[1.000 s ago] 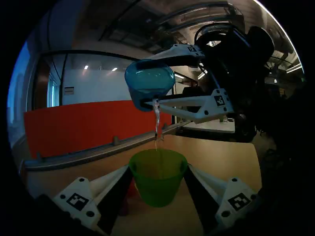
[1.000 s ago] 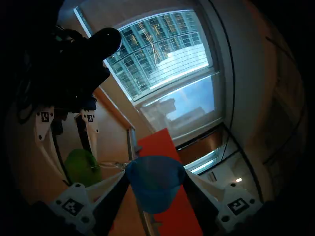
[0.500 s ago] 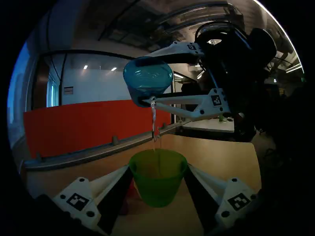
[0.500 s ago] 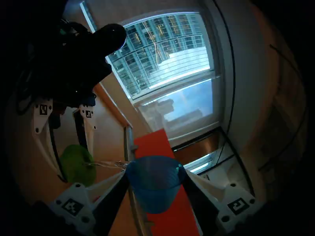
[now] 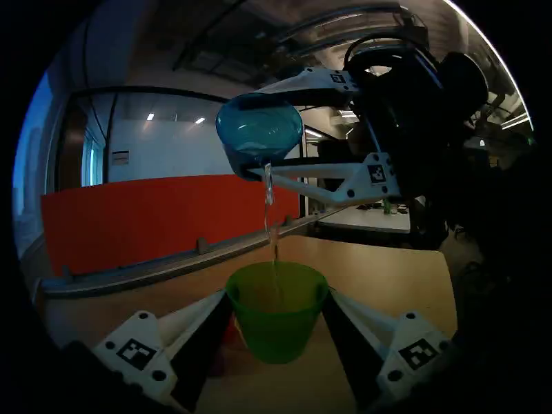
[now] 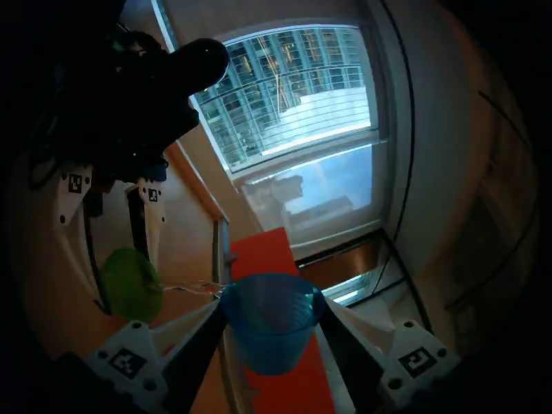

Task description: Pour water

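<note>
In the left gripper view, the left tongs (image 5: pixel 277 307) are closed on a green plastic cup (image 5: pixel 277 324), one finger pressed to each side, the cup upright over the wooden counter (image 5: pixel 393 276); whether its base rests on the counter cannot be told. A thin stream of water (image 5: pixel 268 207) falls into the green cup's open mouth. Above it the right tongs (image 5: pixel 261 138) grip a translucent blue cup (image 5: pixel 259 131), tipped so water runs off its lower lip. A dark-gloved hand (image 5: pixel 414 117) holds those tongs. Beyond the counter's far edge runs an orange-red partition (image 5: pixel 152 214), with a glass wall (image 5: pixel 165 145) behind it.
</note>
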Demonstrator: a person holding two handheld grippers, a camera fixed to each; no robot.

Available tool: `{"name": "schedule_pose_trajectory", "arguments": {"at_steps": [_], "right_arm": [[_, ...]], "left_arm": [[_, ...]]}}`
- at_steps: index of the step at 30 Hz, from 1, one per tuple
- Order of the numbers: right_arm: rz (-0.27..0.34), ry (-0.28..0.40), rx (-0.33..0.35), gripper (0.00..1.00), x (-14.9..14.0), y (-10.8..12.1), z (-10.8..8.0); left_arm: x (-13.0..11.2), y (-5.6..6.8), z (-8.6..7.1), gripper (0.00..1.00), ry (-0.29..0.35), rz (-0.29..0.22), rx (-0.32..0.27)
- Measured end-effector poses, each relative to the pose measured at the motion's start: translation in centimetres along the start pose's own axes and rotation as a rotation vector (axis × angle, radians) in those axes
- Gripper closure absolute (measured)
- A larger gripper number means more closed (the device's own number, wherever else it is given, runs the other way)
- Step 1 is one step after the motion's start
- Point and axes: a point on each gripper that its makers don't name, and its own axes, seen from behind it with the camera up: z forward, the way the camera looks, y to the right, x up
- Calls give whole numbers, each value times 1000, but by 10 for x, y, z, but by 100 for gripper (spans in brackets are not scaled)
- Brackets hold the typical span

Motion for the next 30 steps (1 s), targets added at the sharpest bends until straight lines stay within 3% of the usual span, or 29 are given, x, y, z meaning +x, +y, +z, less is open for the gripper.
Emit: {"name": "schedule_pose_trajectory", "arguments": {"at_steps": [30], "right_arm": [[-104, 9, -27, 9, 5, 16, -2]], "left_arm": [[4, 1, 1, 14, 7, 4, -7]]}}
